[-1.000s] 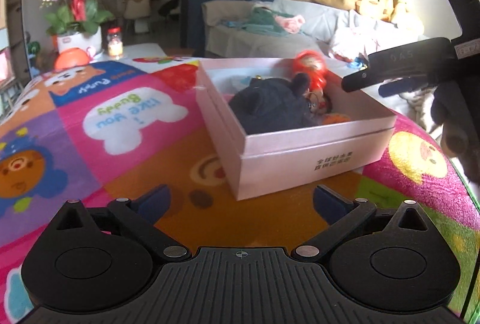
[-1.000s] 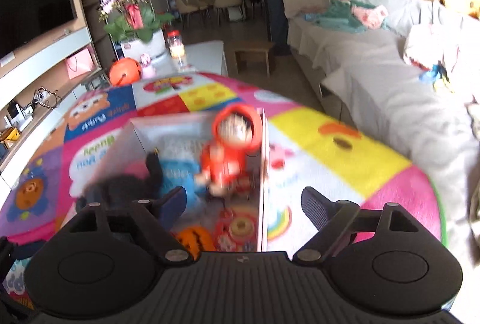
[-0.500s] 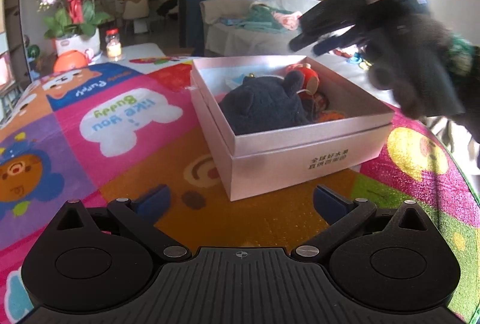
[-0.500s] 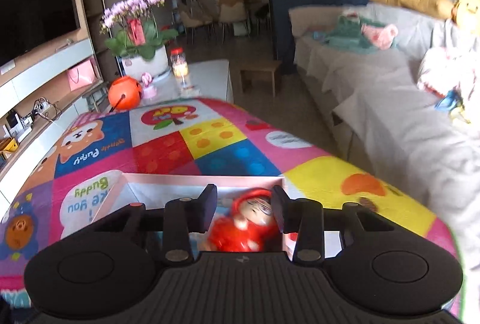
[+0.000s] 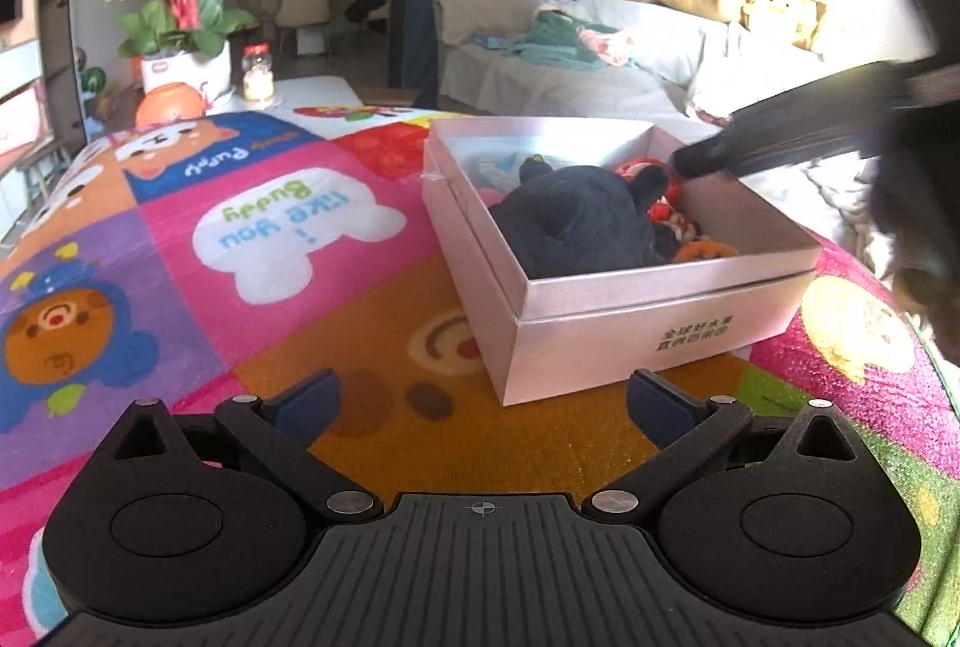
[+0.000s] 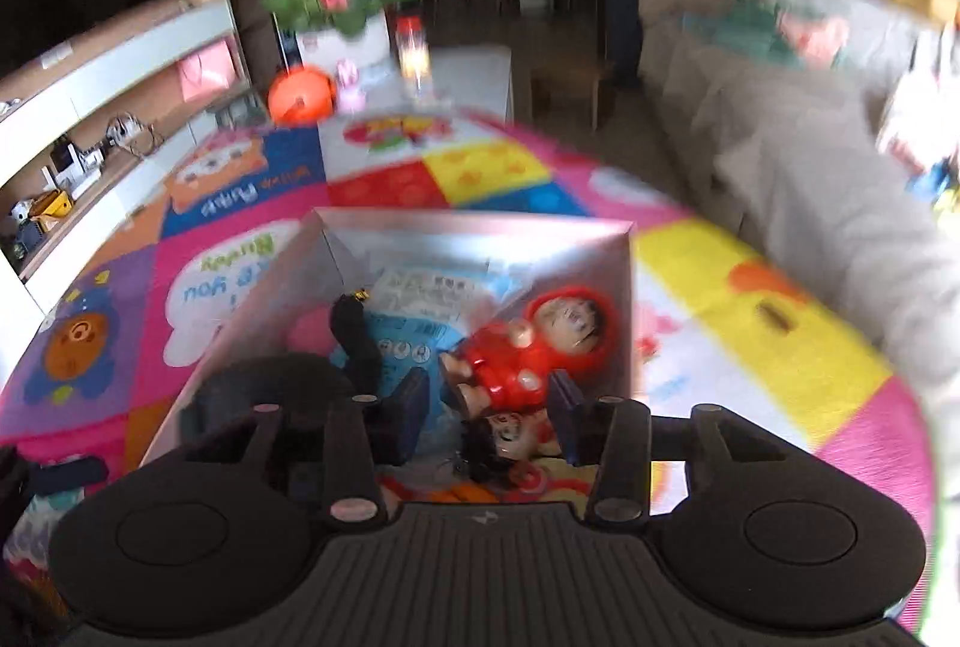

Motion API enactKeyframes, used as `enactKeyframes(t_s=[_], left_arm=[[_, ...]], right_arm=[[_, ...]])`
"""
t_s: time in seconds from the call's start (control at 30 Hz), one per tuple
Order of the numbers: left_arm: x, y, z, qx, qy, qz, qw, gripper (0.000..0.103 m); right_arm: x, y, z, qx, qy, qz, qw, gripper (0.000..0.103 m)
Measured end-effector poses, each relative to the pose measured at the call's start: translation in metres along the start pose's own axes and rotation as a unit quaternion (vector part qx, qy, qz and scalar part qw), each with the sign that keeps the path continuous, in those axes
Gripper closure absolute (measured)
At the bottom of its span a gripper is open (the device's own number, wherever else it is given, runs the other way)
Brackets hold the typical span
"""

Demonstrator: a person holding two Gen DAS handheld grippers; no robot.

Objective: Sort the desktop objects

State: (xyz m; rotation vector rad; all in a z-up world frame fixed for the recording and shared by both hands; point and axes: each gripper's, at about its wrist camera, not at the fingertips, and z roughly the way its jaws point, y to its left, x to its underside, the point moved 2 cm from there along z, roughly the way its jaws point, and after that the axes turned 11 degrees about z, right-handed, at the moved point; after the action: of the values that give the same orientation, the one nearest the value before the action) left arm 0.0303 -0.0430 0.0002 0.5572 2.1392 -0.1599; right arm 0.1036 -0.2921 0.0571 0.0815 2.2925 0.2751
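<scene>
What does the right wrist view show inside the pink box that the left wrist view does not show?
Only the right wrist view shows the red hooded doll whole, a blue packet under it, and a second small doll nearer the camera. Only the left wrist view shows the box's printed front wall and the open left gripper. Both show the pink box, the black plush toy and the right gripper.

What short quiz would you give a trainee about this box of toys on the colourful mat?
1. True or false: the black plush toy lies inside the pink box.
2. The jaws of the left gripper are: A) shut on the box, B) open with nothing between them, C) holding a doll.
3. Fill in: the hooded doll in the box wears ____.

Key: 1 true; 2 B; 3 red.
</scene>
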Motion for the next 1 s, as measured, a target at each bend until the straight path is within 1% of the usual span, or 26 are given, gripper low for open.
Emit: enactKeyframes(t_s=[0.03,0.07,0.1,0.17,0.2,0.23,0.27,0.33,0.4,0.5,0.6,0.63,0.67,0.7,0.73,0.8,0.87,0.93,1.0], left_arm=[[0.000,0.000,0.000,-0.002,0.001,0.001,1.0000,0.000],[-0.001,-0.001,0.000,-0.003,0.001,0.001,1.0000,0.000],[-0.001,-0.001,0.000,-0.005,0.002,0.000,1.0000,0.000],[-0.003,-0.001,0.000,-0.005,0.000,-0.004,1.0000,0.000],[-0.003,-0.002,0.000,-0.003,-0.002,-0.007,1.0000,0.000],[-0.005,-0.003,0.001,0.002,-0.005,-0.010,0.9999,0.000],[-0.006,-0.003,0.004,0.009,-0.007,-0.014,0.9998,0.000],[-0.008,-0.006,0.009,0.026,-0.008,-0.019,0.9994,0.000],[-0.010,-0.011,0.015,0.037,-0.004,-0.017,0.9991,0.000],[-0.013,-0.017,0.021,0.045,-0.002,-0.011,0.9989,0.000],[-0.014,-0.021,0.024,0.055,-0.006,-0.012,0.9984,0.000],[-0.014,-0.021,0.026,0.056,-0.006,-0.012,0.9983,0.000],[-0.014,-0.021,0.027,0.056,-0.005,-0.010,0.9984,0.000],[-0.014,-0.020,0.027,0.053,-0.005,-0.007,0.9985,0.000],[-0.014,-0.019,0.028,0.048,-0.006,-0.005,0.9988,0.000],[-0.013,-0.013,0.029,0.034,-0.006,-0.002,0.9994,0.000],[-0.012,-0.001,0.031,0.007,-0.006,0.001,1.0000,0.000],[-0.011,0.015,0.033,-0.028,-0.004,-0.006,0.9996,0.000],[-0.010,0.035,0.033,-0.049,0.000,-0.022,0.9986,0.000]], right_arm=[[0.004,0.000,-0.014,0.000,-0.020,-0.003,1.000,0.045],[0.007,-0.002,-0.027,-0.002,-0.043,-0.002,0.999,0.029],[0.011,-0.004,-0.040,-0.003,-0.066,0.001,0.998,0.017],[0.014,-0.011,-0.057,0.006,-0.099,0.011,0.995,0.010],[0.015,-0.016,-0.060,0.012,-0.103,0.020,0.994,0.003],[0.017,-0.024,-0.060,0.015,-0.099,0.036,0.994,0.000],[0.019,-0.032,-0.059,0.012,-0.091,0.058,0.994,0.000],[0.024,-0.050,-0.049,-0.009,-0.057,0.108,0.992,0.000],[0.029,-0.066,-0.036,-0.038,-0.033,0.163,0.985,0.000],[0.031,-0.084,-0.013,-0.082,-0.023,0.225,0.971,0.000],[0.026,-0.098,0.020,-0.142,0.004,0.280,0.949,0.000],[0.024,-0.103,0.033,-0.161,0.021,0.302,0.939,0.000],[0.024,-0.108,0.048,-0.180,0.043,0.328,0.926,0.000],[0.025,-0.111,0.058,-0.183,0.055,0.355,0.915,0.000],[0.026,-0.110,0.062,-0.179,0.055,0.369,0.911,0.000],[0.022,-0.099,0.066,-0.172,0.056,0.356,0.917,0.000],[0.017,-0.083,0.073,-0.166,0.066,0.341,0.923,0.000],[0.013,-0.058,0.085,-0.163,0.078,0.314,0.932,0.000],[0.006,-0.031,0.098,-0.164,0.085,0.290,0.939,0.000]])
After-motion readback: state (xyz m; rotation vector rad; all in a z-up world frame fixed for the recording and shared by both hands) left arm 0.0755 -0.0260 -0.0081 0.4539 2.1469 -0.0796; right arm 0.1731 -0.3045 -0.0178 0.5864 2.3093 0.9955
